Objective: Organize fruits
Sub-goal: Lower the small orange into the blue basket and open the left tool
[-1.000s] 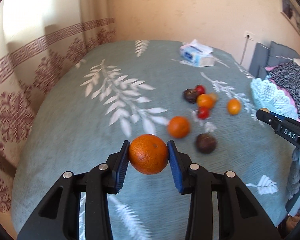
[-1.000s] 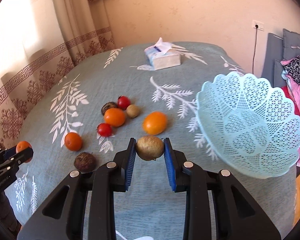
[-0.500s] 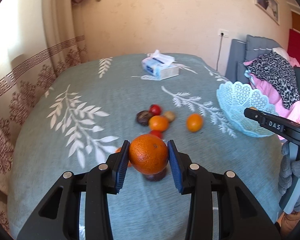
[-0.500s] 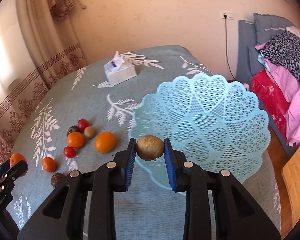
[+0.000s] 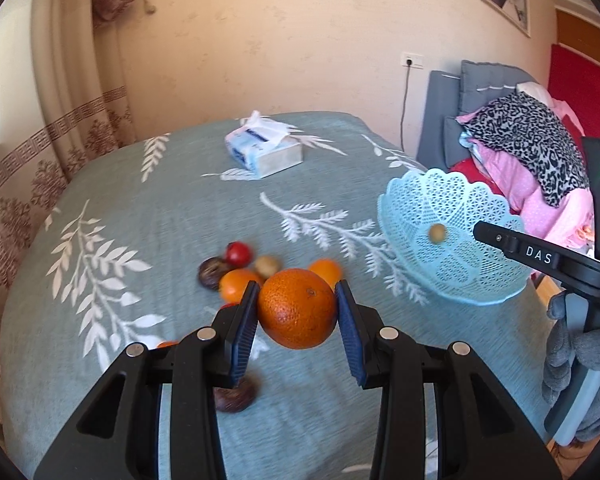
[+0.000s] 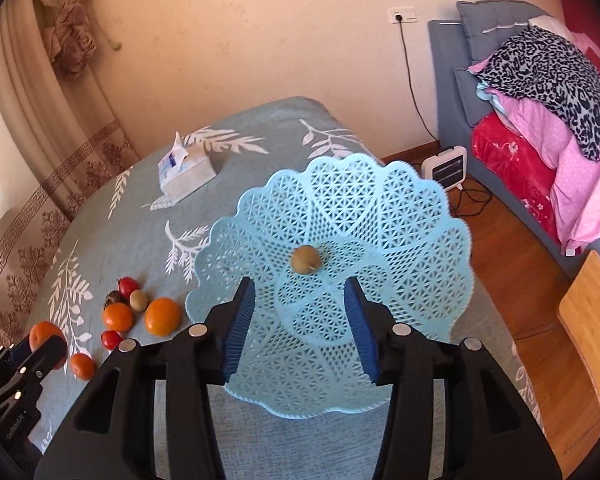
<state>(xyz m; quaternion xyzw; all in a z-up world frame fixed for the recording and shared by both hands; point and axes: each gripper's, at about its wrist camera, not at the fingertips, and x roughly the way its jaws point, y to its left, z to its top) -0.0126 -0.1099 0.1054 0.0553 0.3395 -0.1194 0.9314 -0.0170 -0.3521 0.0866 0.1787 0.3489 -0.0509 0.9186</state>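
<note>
My left gripper (image 5: 297, 311) clamps a large round orange (image 5: 297, 308) above the leaf-patterned teal tablecloth (image 5: 148, 216). My right gripper (image 6: 298, 322) hangs with jaws spread over the pale blue lattice plastic basket (image 6: 400, 216), which holds one small brown kiwi-like fruit (image 6: 306, 259) near its centre. At ten o'clock, loose mixed fruits (image 6: 140, 312) cluster on the cloth.

Left gripper (image 5: 297, 312) clamped closed; right gripper (image 6: 300, 312) spread wide.

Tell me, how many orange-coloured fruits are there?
4. The big orange sits clamped in the left gripper. Two mid-sized oranges and a small orange lie on the cloth. More may be hidden.
</note>
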